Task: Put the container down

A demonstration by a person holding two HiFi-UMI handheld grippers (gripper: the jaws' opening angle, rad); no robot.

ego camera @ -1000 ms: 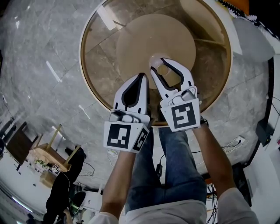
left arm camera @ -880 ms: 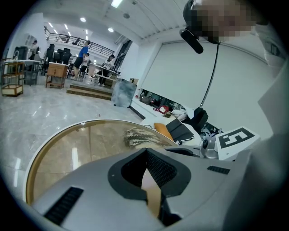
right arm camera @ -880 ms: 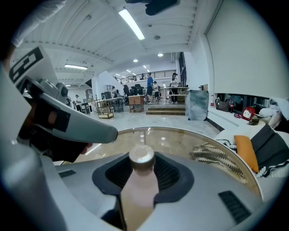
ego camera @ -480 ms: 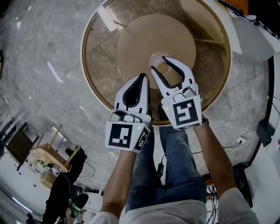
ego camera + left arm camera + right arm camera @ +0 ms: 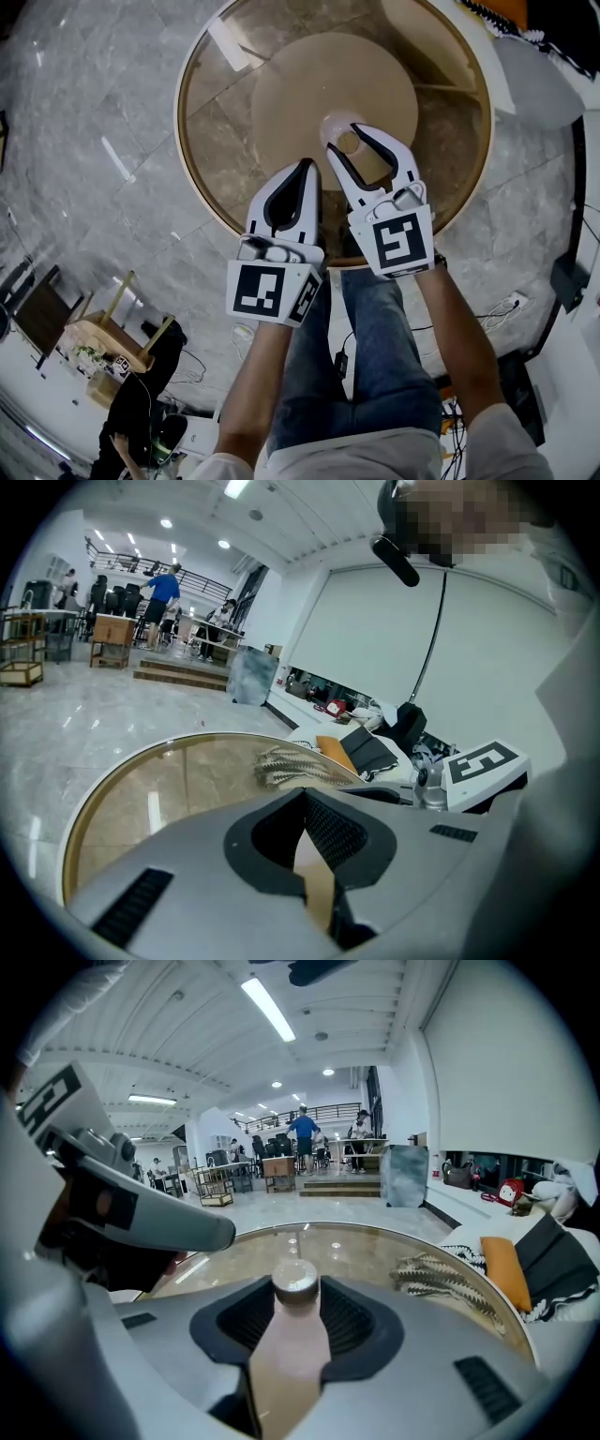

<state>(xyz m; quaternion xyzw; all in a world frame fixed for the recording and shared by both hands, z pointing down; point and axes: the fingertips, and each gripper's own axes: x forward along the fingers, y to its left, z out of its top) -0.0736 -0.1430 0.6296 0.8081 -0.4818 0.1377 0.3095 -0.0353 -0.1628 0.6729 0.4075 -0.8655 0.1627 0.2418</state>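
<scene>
A small tan container with a round pale cap stands upright on the round glass table. My right gripper reaches over the table's near side. Its jaws have just been opening and now stand wide, with the container between the fingertips and the pads not pressing on it. In the right gripper view the container's body fills the gap between the jaws. To its left my left gripper is shut with nothing in it, its tip over the glass just short of the container.
The table has a gold rim and a round tan base seen through the glass. A white sofa lies beyond the table at the right, with a striped throw and an orange cushion. A wooden stool stands on the marble floor at lower left.
The right gripper's jaws have spread a little wider around the container. Both hands have stayed where they were.
</scene>
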